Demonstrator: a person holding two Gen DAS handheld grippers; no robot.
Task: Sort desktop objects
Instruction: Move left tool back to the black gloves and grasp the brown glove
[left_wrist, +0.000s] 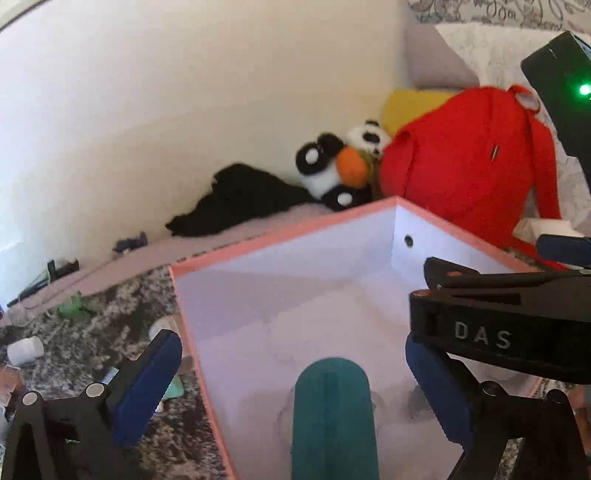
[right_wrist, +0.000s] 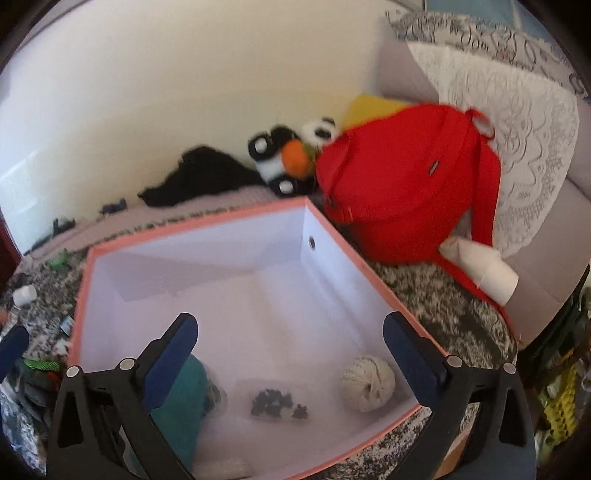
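The pink-rimmed box (right_wrist: 229, 221) is sitting open on the speckled surface (right_wrist: 424, 295), its white cardboard walls smooth and one wall pierced by a small round hole. Inside it are lying a teal rounded object (right_wrist: 184, 391), a cream ball of wound string (right_wrist: 368, 382) and a small clear packet of dark bits (right_wrist: 275, 402).

The left hand-held gripper (left_wrist: 291, 387) is hovering over the box with its blue-padded jaws spread wide, gripping nothing; the teal object is showing between them, untouched. The right hand-held gripper (right_wrist: 290, 358) is likewise standing wide open and empty above the box floor.

Beyond the box, a red fabric backpack (right_wrist: 399, 184) is leaning by a fluffy panda plush (right_wrist: 284, 155) holding an orange ball, beside a crumpled black cloth (right_wrist: 199, 173) and a lace-patterned cushion (right_wrist: 517, 147).
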